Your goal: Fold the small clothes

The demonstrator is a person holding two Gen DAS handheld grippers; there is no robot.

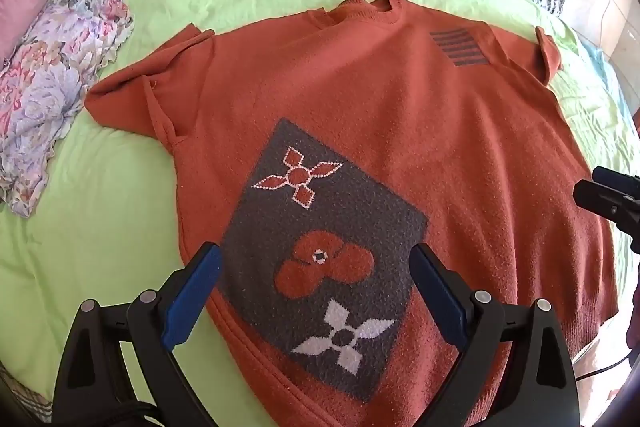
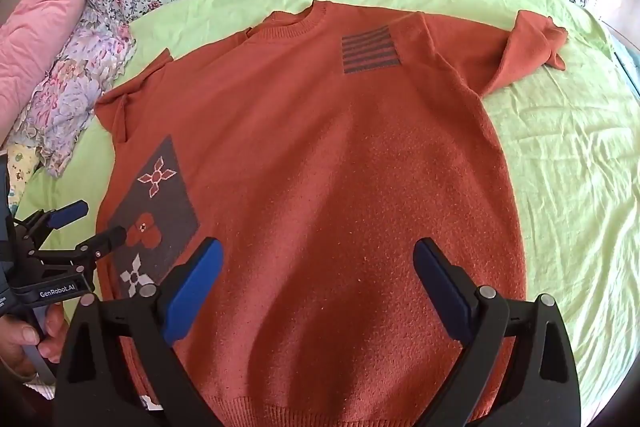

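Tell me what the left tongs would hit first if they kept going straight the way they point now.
Most likely the grey flower patch on the orange sweater. The left tongs stand open and empty above it, tilted down, with the patch framed between the fingers. Nothing else shows in that line, though the gap to the cloth is hard to judge.

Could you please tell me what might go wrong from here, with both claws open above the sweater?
1. The rust-orange knitted sweater has a bunched right sleeve; folding now may trap that crease.
2. The thick knit could slip from the open left claw or right claw if only one layer is pinched.
3. A low grasp might catch the light green bedsheet too.
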